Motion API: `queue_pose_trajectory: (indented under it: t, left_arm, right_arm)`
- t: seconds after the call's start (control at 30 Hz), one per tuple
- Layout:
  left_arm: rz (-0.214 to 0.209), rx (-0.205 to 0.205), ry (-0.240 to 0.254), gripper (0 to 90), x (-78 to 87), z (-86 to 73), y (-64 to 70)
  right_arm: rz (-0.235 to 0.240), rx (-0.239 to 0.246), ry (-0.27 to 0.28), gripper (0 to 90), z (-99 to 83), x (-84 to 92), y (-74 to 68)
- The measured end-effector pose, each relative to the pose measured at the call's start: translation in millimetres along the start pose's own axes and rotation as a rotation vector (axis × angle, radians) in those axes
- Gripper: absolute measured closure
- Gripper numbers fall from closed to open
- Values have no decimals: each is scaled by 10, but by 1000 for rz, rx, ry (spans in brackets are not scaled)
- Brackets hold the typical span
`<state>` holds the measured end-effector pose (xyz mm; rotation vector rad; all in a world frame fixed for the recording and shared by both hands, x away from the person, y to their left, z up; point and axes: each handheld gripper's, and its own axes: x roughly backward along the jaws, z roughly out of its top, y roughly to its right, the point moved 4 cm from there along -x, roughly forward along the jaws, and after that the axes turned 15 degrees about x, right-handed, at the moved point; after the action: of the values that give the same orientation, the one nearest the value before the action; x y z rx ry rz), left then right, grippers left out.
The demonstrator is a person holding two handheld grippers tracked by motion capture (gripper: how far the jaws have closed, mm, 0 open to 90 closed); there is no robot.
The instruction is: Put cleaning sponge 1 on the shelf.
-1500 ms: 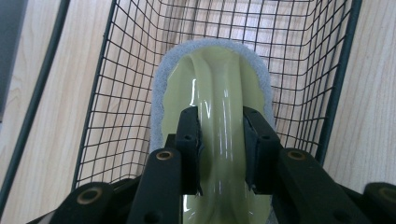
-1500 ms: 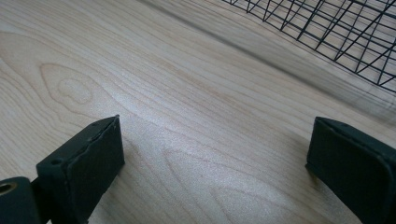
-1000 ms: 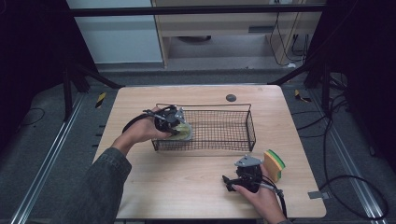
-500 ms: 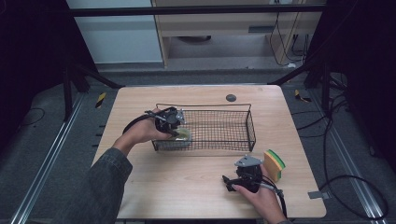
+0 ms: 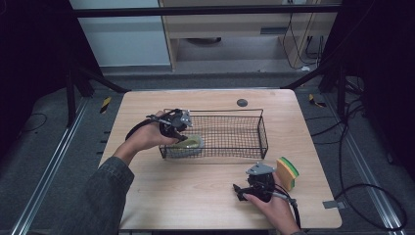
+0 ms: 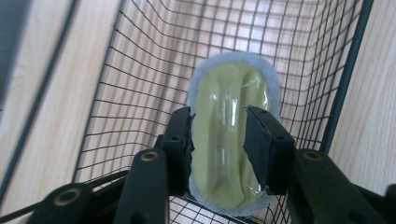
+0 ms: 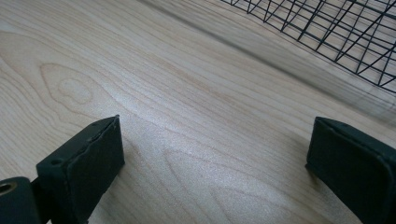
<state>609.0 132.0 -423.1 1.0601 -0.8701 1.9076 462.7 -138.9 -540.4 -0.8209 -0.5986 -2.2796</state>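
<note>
Left gripper (image 6: 218, 140) sits inside the wire basket (image 5: 262, 129), jaws just easing open, pads still flanking the wrapped yellow sponge (image 6: 231, 135) between them, barely touching. Right gripper (image 7: 215, 154) rests on the table (image 7: 177, 84), jaws wide open, nothing between; second sponge (image 5: 287, 173) just beside it.

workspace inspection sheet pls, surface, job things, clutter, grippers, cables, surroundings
surface: wooden table, bare in front.
job's things: wire basket; yellow scrub pad with grey rim inside its left end.
clutter: yellow-green sponge on edge right of the basket; dark disc near the far edge.
grippers: left gripper reaches into the basket, jaws just been opening, pad between them; right gripper open over bare wood.
cables: one trails from each gripper; more lie on the floor at right.
surroundings: dark frame, grey floor, cabinet behind.
</note>
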Motion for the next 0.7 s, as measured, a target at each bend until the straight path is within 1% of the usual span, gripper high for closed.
queue_pose_trajectory:
  t: [0.03, 0.1, 0.13, 0.17, 0.23, 0.3, 0.33, 0.37, 0.4, 0.43, 0.47, 0.53, 0.6, 0.7]
  left_arm:
    - [8, -1, 11, 599, 37, 7, 2]
    - [18, 15, 30, 557, 94, 17, 17]
    - [25, 19, 39, 557, 114, 22, 21]
    - [39, 21, 54, 546, 150, 33, 23]
    - [55, 34, 73, 507, 199, 48, 28]
    - [67, 61, 101, 476, 258, 63, 46]
    - [77, 65, 118, 458, 278, 68, 59]
    - [85, 71, 125, 407, 295, 67, 79]
    - [91, 70, 127, 407, 308, 64, 98]
    - [96, 79, 145, 341, 330, 58, 137]
    - [96, 86, 157, 341, 343, 55, 157]
    - [109, 98, 174, 274, 369, 37, 204]
    - [116, 118, 175, 225, 387, 2, 258]
    - [123, 164, 200, 159, 422, -47, 332]
  right_arm:
    - [0, 0, 0, 40, 0, 0, 0]
    - [-1, -2, -1, 40, 0, 1, -2]
    - [-1, -2, -1, 40, 0, 1, -2]
    - [-1, -2, -1, 40, 0, 1, -1]
    - [-1, -2, -2, 40, 1, 0, -2]
    - [-1, -3, -3, 40, 1, 0, -2]
    - [-1, -2, -6, 40, 1, 2, -1]
    - [-1, -3, -7, 41, 3, 2, -1]
    - [-1, -3, -7, 41, 3, 2, -1]
    - [0, -5, -7, 41, 4, 3, -2]
    - [0, -5, -7, 41, 4, 3, -2]
    - [0, -4, -5, 41, 3, 2, -2]
    - [0, -4, -5, 40, 3, 2, -2]
    - [-1, -6, -7, 41, 4, 3, -4]
